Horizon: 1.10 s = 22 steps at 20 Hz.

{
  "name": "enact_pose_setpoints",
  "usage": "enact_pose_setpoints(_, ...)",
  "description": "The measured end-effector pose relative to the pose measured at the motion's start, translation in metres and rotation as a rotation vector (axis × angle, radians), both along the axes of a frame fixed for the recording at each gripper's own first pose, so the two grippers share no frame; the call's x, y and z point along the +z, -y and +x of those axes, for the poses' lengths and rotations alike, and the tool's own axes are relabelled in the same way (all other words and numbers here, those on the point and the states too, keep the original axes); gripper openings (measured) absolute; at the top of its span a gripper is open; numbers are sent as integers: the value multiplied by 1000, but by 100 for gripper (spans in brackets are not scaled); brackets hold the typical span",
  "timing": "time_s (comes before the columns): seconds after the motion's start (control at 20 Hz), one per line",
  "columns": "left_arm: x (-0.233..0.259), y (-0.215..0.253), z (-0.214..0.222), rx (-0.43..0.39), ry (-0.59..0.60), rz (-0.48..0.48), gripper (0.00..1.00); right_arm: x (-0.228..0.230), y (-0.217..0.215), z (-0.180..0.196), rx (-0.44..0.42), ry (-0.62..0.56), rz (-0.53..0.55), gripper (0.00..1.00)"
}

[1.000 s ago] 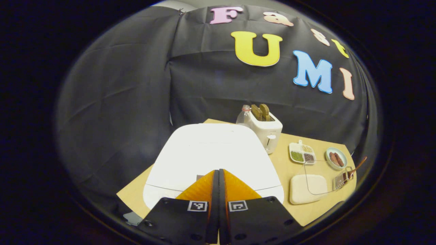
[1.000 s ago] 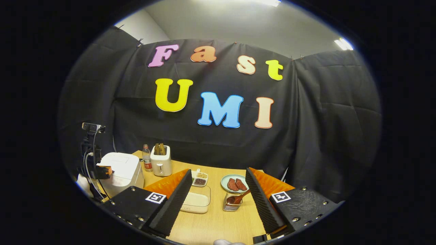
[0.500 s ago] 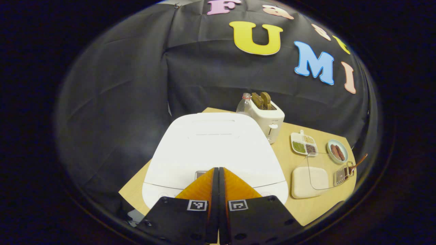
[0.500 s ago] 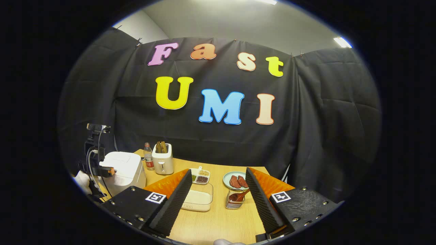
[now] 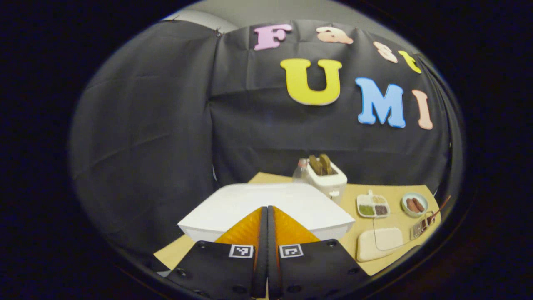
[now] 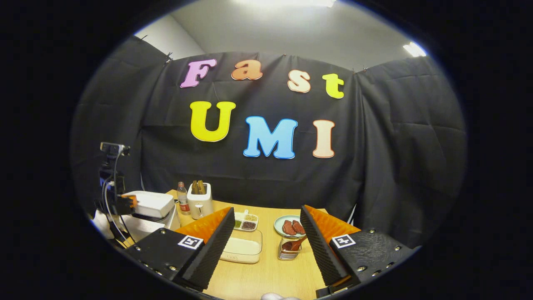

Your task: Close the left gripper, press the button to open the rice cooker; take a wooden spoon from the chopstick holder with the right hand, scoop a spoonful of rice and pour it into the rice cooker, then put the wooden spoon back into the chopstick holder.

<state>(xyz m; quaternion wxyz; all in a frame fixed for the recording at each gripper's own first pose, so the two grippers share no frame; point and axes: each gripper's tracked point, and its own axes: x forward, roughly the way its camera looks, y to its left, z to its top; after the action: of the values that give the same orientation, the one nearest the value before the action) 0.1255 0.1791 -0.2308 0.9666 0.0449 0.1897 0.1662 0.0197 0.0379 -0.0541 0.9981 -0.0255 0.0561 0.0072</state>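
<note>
Now the cooker lid is lifting, low centre; left tool pinched closed and empty, right tool spread open. Next, it should take the spoon.

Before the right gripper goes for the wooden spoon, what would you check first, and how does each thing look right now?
1. Rice cooker lid popped up off the body: ok, a gap shows.
2. Left gripper shut: ok, fingers together.
3. Right gripper open for a grab: ok.
4. Wooden spoon standing in the chopstick holder: ok.
5. Rice container filled: ok.
6. Lid open wide enough for pouring: cannot tell.
</note>
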Motion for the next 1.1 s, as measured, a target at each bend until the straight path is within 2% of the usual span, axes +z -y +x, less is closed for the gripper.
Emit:
enact_pose_setpoints(0.1,66,13,-1,-30,126,43,9,4,1,0,2,17,15,96)
enact_pose_setpoints(0.2,103,35,-12,-68,182,48,9,8,5,0,-7,33,30,96)
enact_pose_setpoints(0.3,128,56,-23,-99,210,14,9,17,9,0,-22,62,48,96)
enact_pose_setpoints(0.5,160,83,-52,-155,244,-24,10,21,19,0,-50,91,54,96)
enact_pose_setpoints(0.7,168,108,-78,-215,233,-32,8,14,29,1,-67,80,78,96)
enact_pose_setpoints(0.8,161,125,-94,-257,219,-59,25,9,33,0,-79,79,104,96)
enact_pose_setpoints(0.95,157,143,-112,-318,211,-35,53,-8,41,-2,-95,55,125,96)
enact_pose_setpoints(1.1,161,147,-118,-301,238,-62,81,-26,51,-2,-112,28,131,96)
